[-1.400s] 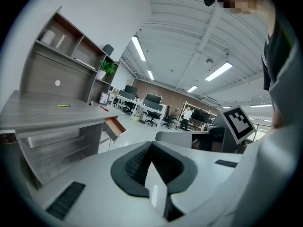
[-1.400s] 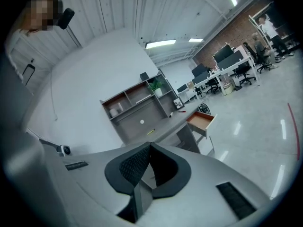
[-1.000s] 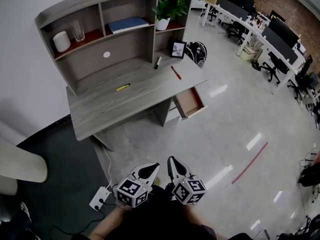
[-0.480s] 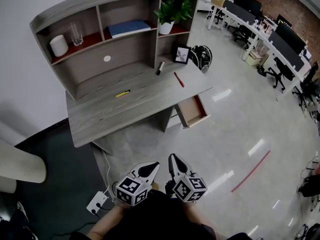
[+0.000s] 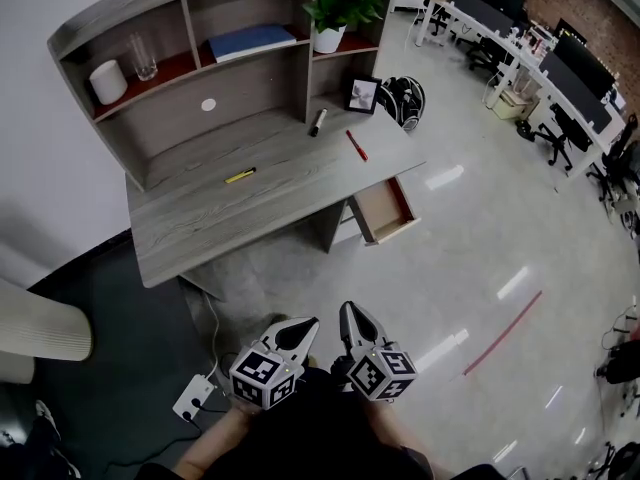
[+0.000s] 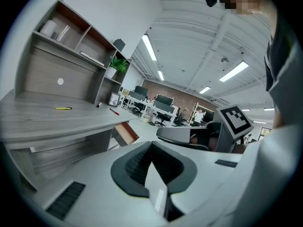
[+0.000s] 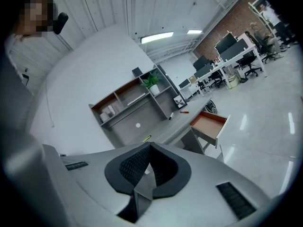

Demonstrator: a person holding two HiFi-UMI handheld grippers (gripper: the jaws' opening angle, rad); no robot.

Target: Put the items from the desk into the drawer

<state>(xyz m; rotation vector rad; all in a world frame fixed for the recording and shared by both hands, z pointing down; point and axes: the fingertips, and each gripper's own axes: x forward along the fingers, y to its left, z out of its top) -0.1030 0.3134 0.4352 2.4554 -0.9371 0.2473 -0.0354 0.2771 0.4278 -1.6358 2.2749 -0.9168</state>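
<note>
A short yellow marker [image 5: 240,176] lies flat near the middle of the grey wood-grain worktop [image 5: 200,228]. A slim red pen [image 5: 354,146] lies toward the worktop's right end. A black marker with a pale tip [image 5: 317,122] lies behind the pen, close to the worktop's back edge. Under the right end of the worktop a small wooden drawer [image 5: 382,208] stands pulled out, its light brown inside showing. A small framed picture [image 5: 362,95] leans at the worktop's back right corner. On the floor just past that corner sits a black bag [image 5: 405,101]. A grey shelf unit with reddish boards [image 5: 165,8] rises along the back of the worktop. It holds a white cylinder [image 5: 107,81], a clear glass [image 5: 140,56], a flat blue book [image 5: 245,41] and a green plant in a white pot [image 5: 343,8]. Well in front of the worktop, over the pale glossy floor, the person holds both tools side by side and pointing toward it. The left tongs [image 5: 305,324] are clenched with nothing between them, and the right tongs [image 5: 348,311] are likewise clenched on nothing. A white power strip [image 5: 195,398] lies on the floor near the worktop's left front. A red line [image 5: 503,331] marks the floor off to the worktop's right.
</note>
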